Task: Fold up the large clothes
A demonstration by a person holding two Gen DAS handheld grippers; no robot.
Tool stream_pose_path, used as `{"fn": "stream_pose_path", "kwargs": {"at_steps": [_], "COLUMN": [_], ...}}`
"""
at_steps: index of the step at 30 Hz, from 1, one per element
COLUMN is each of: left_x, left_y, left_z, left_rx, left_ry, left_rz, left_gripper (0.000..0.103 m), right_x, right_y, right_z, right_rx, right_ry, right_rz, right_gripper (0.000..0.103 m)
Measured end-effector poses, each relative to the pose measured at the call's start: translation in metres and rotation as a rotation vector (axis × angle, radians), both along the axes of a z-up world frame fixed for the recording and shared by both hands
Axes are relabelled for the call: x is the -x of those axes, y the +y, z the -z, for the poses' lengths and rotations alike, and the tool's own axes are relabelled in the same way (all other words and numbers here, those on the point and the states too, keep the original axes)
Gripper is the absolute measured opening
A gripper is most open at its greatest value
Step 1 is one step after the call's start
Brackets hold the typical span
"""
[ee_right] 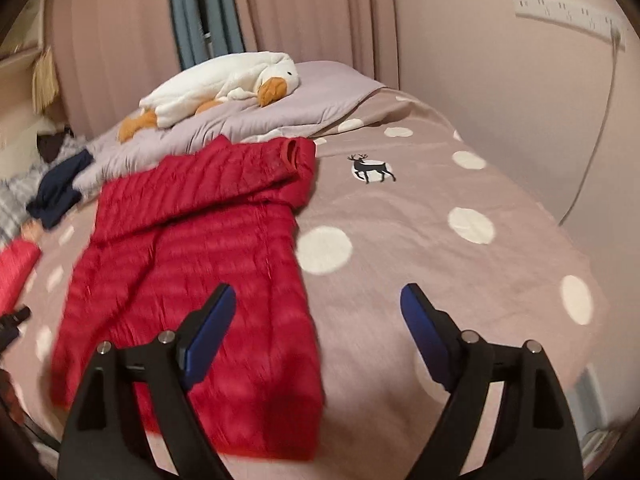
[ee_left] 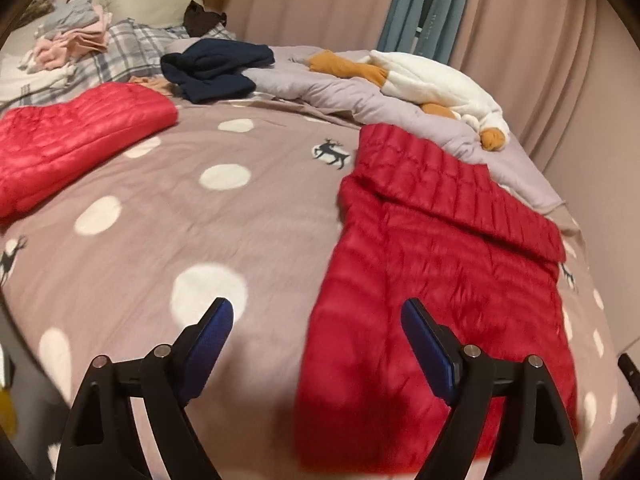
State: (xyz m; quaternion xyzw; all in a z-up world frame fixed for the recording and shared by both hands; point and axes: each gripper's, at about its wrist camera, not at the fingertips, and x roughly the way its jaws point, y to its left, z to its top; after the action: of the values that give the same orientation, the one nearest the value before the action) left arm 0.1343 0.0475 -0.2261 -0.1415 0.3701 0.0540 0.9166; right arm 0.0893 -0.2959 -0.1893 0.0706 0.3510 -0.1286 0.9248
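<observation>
A red quilted down jacket (ee_left: 436, 272) lies flat on the bed, folded to a long narrow shape with a sleeve laid across its far end; it also shows in the right wrist view (ee_right: 188, 256). My left gripper (ee_left: 317, 328) is open and empty, hovering above the jacket's near left edge. My right gripper (ee_right: 317, 312) is open and empty, above the jacket's near right edge. A second red quilted garment (ee_left: 72, 140) lies folded at the left of the bed.
The bed has a pinkish cover (ee_left: 192, 216) with white dots and deer. A navy garment (ee_left: 216, 68), a grey blanket (ee_left: 340, 92), a white plush goose (ee_right: 224, 80) and a clothes pile (ee_left: 72, 40) lie at the far end. Curtains and wall close behind.
</observation>
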Motion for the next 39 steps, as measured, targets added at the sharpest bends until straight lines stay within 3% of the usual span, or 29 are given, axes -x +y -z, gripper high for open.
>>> {"fn": "stream_pose_path", "kwargs": {"at_steps": [3, 8, 10, 14, 17, 22, 24, 30, 33, 37, 39], "left_x": [0.015, 0.023, 0.028, 0.027, 0.023, 0.019, 0.019, 0.007, -0.002, -0.026, -0.038], "left_y": [-0.003, -0.001, -0.003, -0.018, -0.032, -0.052, -0.051, -0.049, -0.040, -0.034, -0.035], "left_z": [0.017, 0.063, 0.064, 0.064, 0.064, 0.066, 0.066, 0.073, 0.081, 0.082, 0.083], "left_rx": [0.038, 0.139, 0.126, 0.128, 0.165, 0.161, 0.214, 0.517, 0.639, 0.699, 0.700], "left_ry": [0.036, 0.190, 0.153, 0.164, 0.161, 0.147, 0.141, 0.148, 0.115, 0.094, 0.080], "left_rz": [-0.002, 0.010, 0.004, 0.018, 0.078, 0.094, 0.103, 0.206, 0.189, 0.205, 0.246], "left_gripper": [0.086, 0.086, 0.086, 0.086, 0.086, 0.086, 0.086, 0.086, 0.086, 0.086, 0.079], "right_x": [0.017, 0.040, 0.047, 0.057, 0.057, 0.041, 0.035, 0.019, 0.011, -0.002, -0.010], "right_y": [0.002, -0.008, -0.006, 0.001, 0.009, 0.021, 0.023, 0.025, 0.026, 0.025, 0.024], "right_z": [0.015, 0.057, 0.072, 0.094, 0.093, 0.094, 0.096, 0.099, 0.100, 0.103, 0.104], "right_rx": [-0.005, -0.244, -0.277, -0.395, -0.403, -0.563, -0.617, -0.679, -0.697, -0.739, -0.750], "right_ry": [0.013, 0.073, 0.098, 0.100, 0.064, 0.035, 0.026, 0.004, 0.002, -0.016, -0.032], "right_rz": [0.012, 0.066, 0.092, 0.093, 0.111, 0.039, 0.040, 0.056, 0.043, 0.018, 0.008], "right_gripper": [0.087, 0.087, 0.087, 0.088, 0.088, 0.088, 0.088, 0.089, 0.089, 0.089, 0.085]}}
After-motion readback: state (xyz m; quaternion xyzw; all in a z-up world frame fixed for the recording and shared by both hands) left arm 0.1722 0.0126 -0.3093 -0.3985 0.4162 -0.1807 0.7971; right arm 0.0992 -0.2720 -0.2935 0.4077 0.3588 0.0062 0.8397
